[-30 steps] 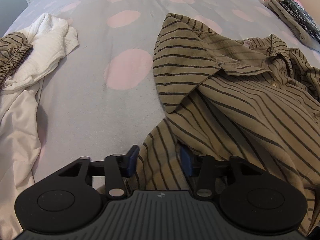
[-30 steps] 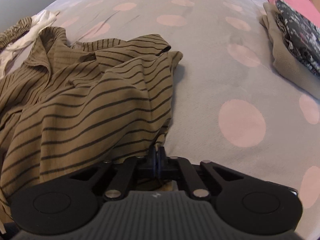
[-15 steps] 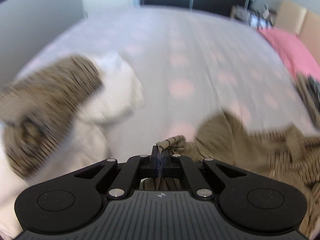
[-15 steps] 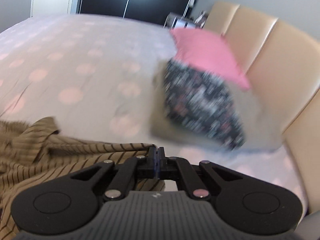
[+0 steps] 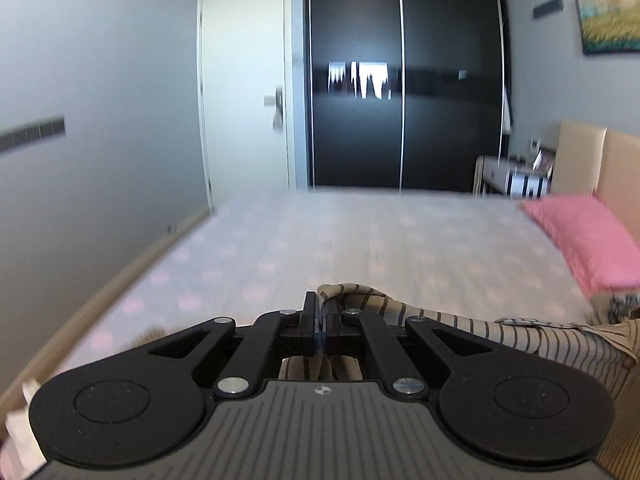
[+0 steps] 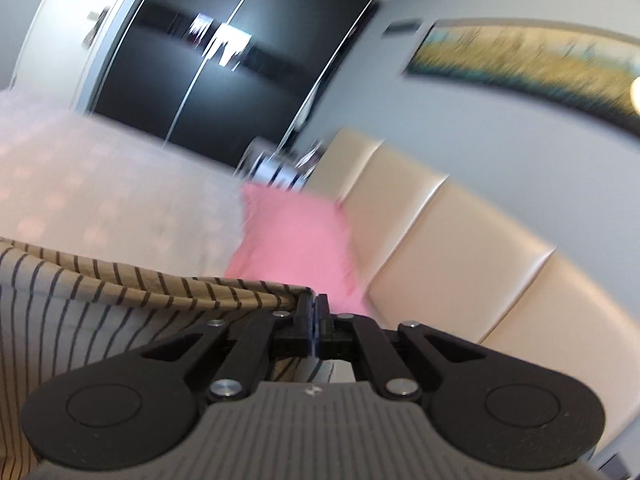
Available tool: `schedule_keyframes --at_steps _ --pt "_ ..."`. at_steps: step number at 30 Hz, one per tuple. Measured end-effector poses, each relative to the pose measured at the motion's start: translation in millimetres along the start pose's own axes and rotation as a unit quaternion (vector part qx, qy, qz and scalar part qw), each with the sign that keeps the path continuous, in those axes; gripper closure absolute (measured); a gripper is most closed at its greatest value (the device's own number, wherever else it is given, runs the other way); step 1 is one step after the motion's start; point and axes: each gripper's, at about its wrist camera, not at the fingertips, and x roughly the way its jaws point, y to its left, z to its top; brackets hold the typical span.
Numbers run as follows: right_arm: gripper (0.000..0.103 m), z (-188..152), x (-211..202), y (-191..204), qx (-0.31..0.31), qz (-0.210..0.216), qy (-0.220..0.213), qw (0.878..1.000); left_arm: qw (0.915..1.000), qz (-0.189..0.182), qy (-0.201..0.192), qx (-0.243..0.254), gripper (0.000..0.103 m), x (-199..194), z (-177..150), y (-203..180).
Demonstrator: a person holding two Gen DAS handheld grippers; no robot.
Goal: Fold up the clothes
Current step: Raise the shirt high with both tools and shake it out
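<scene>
The tan cotton shirt with thin dark stripes (image 5: 472, 326) hangs in the air above the bed, strung between the two grippers. In the left wrist view a bunched edge of it pokes up just past the fingertips and the cloth runs away to the right, where a buttoned placket shows; in the right wrist view the same shirt (image 6: 132, 280) stretches off to the left in a taut rope-like ridge, with a paler, bluish-striped face hanging below it. Holding it by two separated points along one edge looks like a way to let the fabric drop open and straighten under its own weight, so it can be laid flat for folding; which edge is pinched, hem or shoulder, cannot be told from here.

The left gripper (image 5: 320, 320) is clenched tight, its black fingers pressed together on the shirt's edge with no gap showing, and more striped cloth is visible under the linkage. The right gripper (image 6: 314, 316) is likewise squeezed fully closed, the end of the fabric ridge running straight into its fingers.

Below and beyond lies the wide bed covered in a pale grey sheet with soft pink dots (image 5: 320, 240), blurred. A flat pink pillow (image 6: 296, 240) rests against the padded cream headboard (image 6: 440, 248). Further out stand the glossy black sliding wardrobe (image 5: 400, 80), a white door (image 5: 244, 88), and a framed landscape painting in yellows and teal (image 6: 520, 60) on the grey wall.
</scene>
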Motion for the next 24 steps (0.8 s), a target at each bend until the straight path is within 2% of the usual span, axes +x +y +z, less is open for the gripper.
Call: schedule_keyframes --at_steps 4,10,14,20,24 --pt "0.102 38 -39 -39 0.037 -0.051 -0.074 0.995 0.9971 -0.003 -0.076 -0.008 0.103 -45 49 2" --pt "0.102 77 -109 -86 0.091 -0.118 -0.178 0.973 0.9831 0.004 -0.181 -0.027 0.103 -120 95 2" --pt "0.102 81 -146 -110 0.122 -0.135 -0.214 0.960 0.9726 -0.002 -0.229 -0.040 0.103 -165 104 6" --pt "0.102 69 -194 -129 0.150 -0.152 -0.258 0.942 0.9558 -0.011 -0.291 -0.040 0.103 -226 97 9" --pt "0.102 63 -227 -142 0.162 -0.158 -0.278 0.934 0.9463 -0.018 -0.319 -0.049 0.103 -256 95 18"
